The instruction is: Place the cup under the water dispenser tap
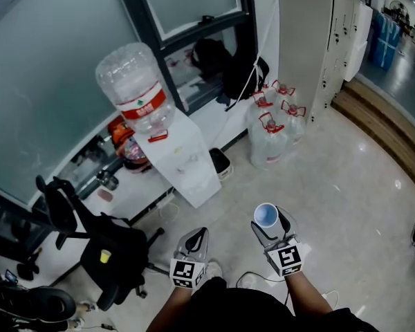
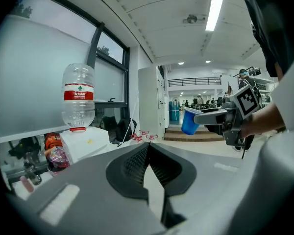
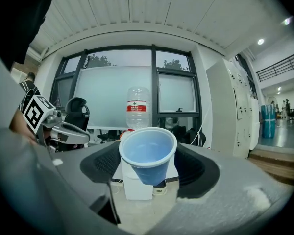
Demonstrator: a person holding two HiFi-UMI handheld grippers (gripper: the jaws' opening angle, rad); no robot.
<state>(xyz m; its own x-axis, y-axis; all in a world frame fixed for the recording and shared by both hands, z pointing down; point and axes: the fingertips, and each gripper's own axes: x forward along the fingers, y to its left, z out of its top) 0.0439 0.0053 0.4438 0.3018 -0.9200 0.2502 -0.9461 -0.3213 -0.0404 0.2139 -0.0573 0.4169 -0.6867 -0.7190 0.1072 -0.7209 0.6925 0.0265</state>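
A blue cup stands upright and empty between the jaws of my right gripper, which is shut on it above the floor. In the right gripper view the cup fills the middle, and the white water dispenser shows behind it. The dispenser stands against the window wall, up and left of the cup and apart from it, with a clear bottle on top. Its tap is not visible. My left gripper is beside the right one, shut and holding nothing. From the left gripper view the cup is to the right.
A black office chair stands left of the dispenser. Several water jugs with red caps sit on the floor to its right. A black bag lies on the sill. Lockers and a wooden step are at right.
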